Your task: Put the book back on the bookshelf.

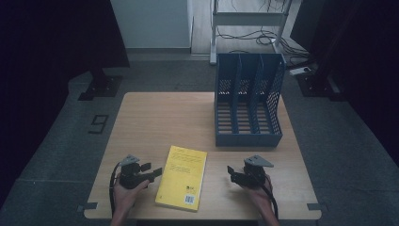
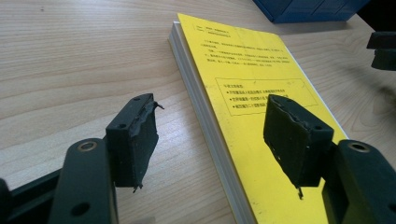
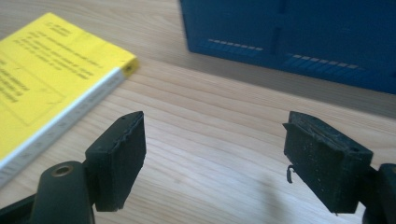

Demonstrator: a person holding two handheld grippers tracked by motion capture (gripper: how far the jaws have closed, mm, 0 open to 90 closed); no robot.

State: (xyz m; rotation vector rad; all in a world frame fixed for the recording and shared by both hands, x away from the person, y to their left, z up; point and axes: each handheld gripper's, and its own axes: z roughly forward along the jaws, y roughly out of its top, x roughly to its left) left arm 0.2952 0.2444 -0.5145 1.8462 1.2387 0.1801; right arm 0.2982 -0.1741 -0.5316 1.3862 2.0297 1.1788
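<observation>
Both-handed, the left gripper (image 1: pixel 151 172) and right gripper (image 1: pixel 230 171) gape, flanking the yellow book (image 1: pixel 182 176); blue file rack (image 1: pixel 248 104) at one o'clock.

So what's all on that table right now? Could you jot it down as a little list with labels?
table: light wood
book: yellow cover, lying flat near the front edge, between the two grippers
file rack: blue, three slots, standing at the far right, nothing in it
left gripper: held in a hand, open, fingers either side of the book's left edge, not closed on it
right gripper: held in a hand, open, nothing between its fingers, right of the book
</observation>
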